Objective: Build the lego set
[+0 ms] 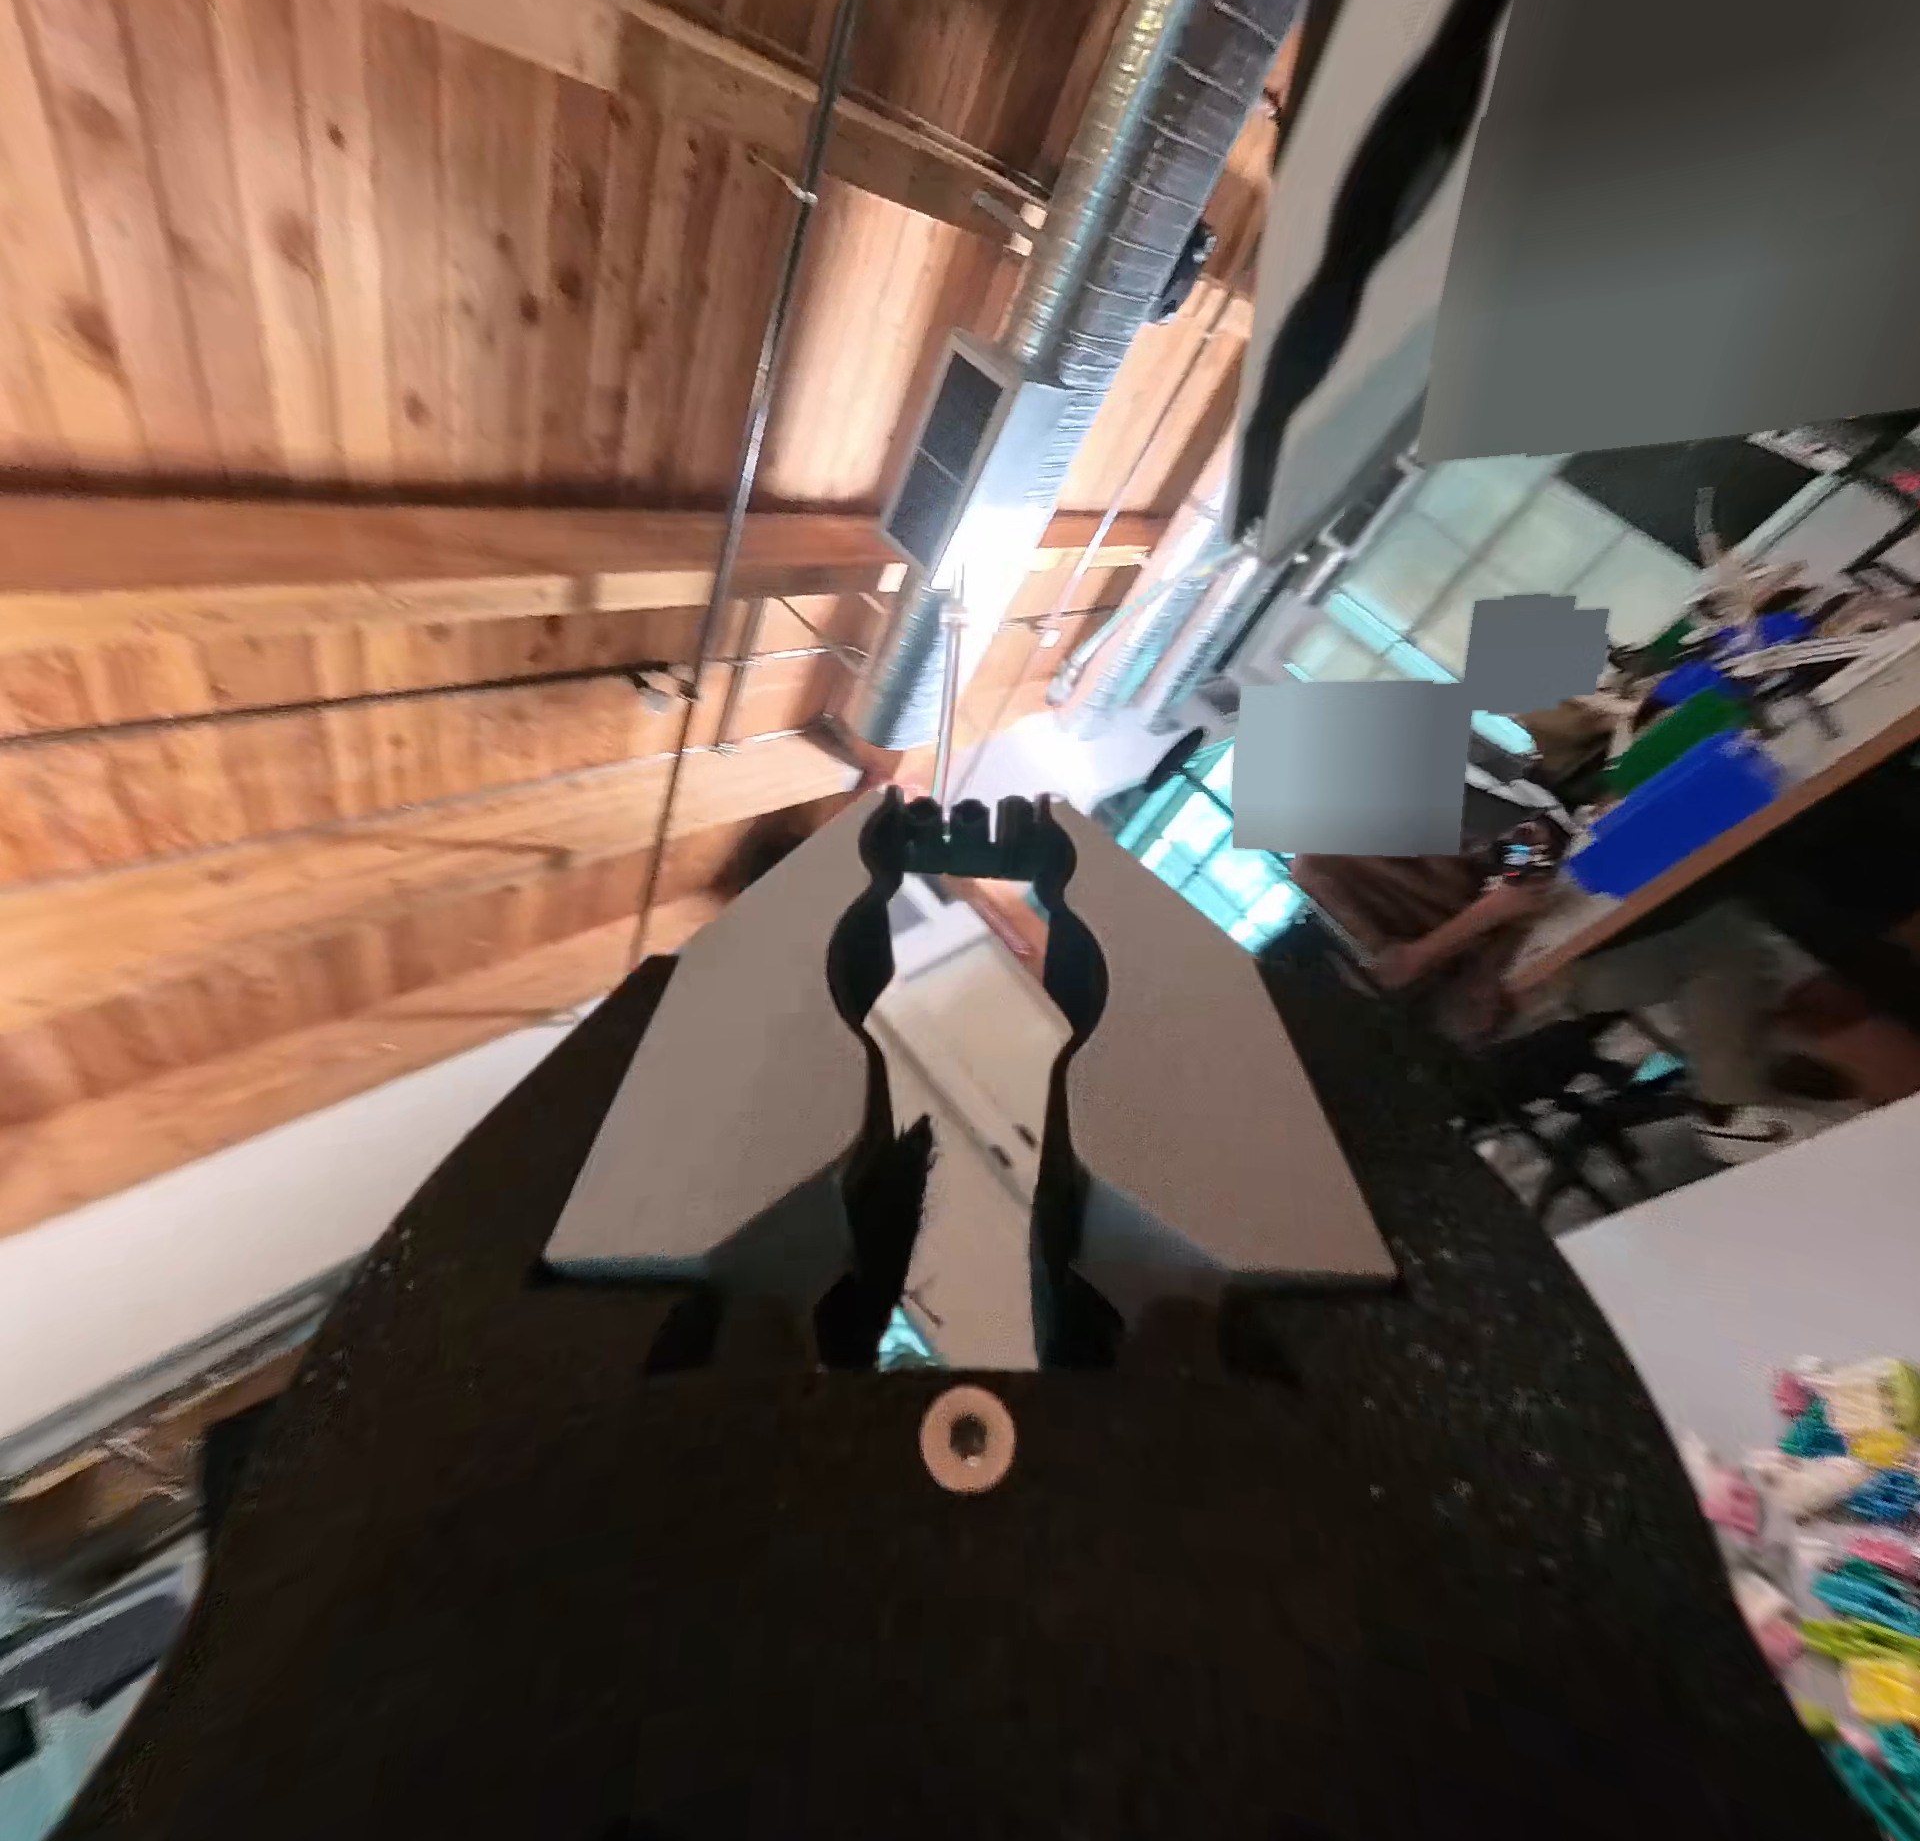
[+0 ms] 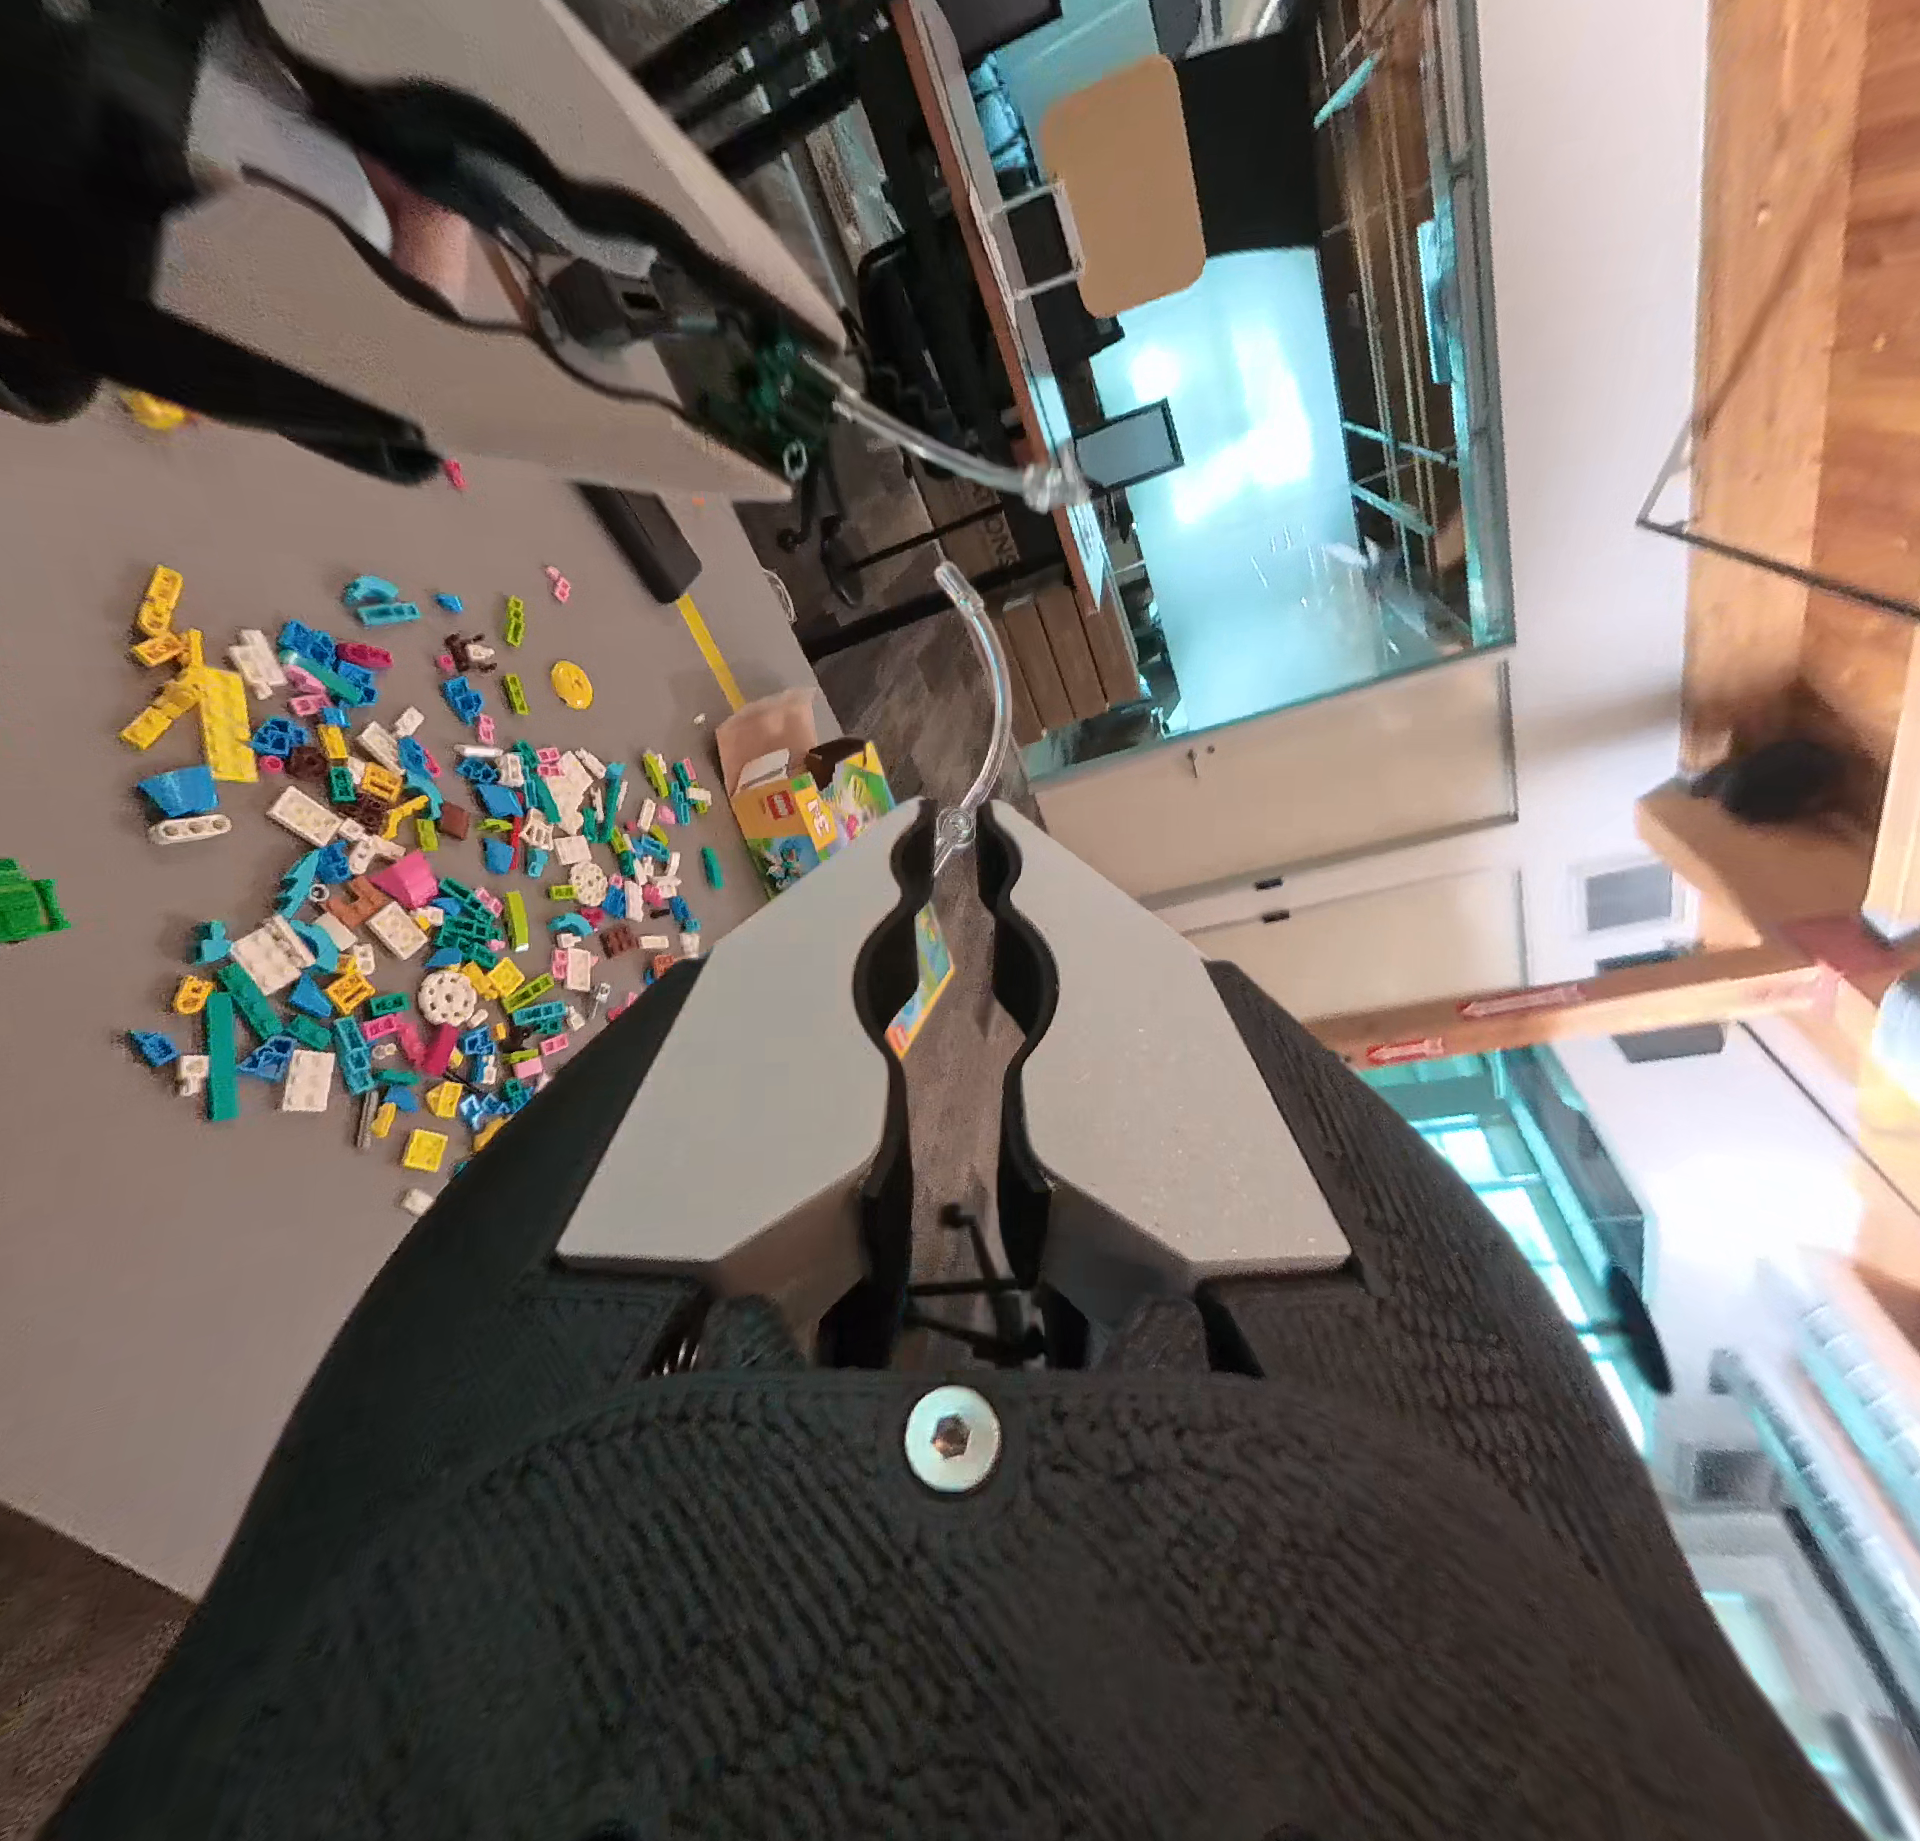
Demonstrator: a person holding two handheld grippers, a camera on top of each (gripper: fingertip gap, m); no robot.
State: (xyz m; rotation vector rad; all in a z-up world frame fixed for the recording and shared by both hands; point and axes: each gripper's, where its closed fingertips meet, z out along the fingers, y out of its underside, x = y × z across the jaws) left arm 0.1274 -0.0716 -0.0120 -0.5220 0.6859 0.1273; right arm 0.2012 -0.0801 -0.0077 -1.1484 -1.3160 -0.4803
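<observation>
**Both grippers raised off the table, each pinching a part**

Left gripper (image 1: 966,835): grey flat-faced fingers with black wavy inner edges, black pebbled body, pinching a small dark studded assembly (image 1: 971,841) at the tips. Pointed up toward a knotty wooden plank ceiling (image 1: 364,337) and a ribbed silver air duct (image 1: 1122,233). Heavily backlit, so the assembly's colour unreadable here.

Right gripper (image 2: 954,825): same build, tips pressed nearly together on the base of a clear curved rod (image 2: 987,711), thin and glassy, arcing away from the fingers.

Seen only from the right wrist: loose bricks (image 2: 416,856), glossy plastic in yellow, blue, teal, pink, white and brown, scattered over the matte grey table (image 2: 156,1324); a green piece (image 2: 31,908) apart at the left edge; an opened cardboard set box (image 2: 810,804) at the table's far edge. Farther off, the left gripper's assembly showing as dark green, with a second clear rod (image 2: 935,451) sticking out of it, well apart from the held one.

Seen only from the left wrist: ceiling, duct, and a blurred corner of the brick pile at lower right.
</observation>
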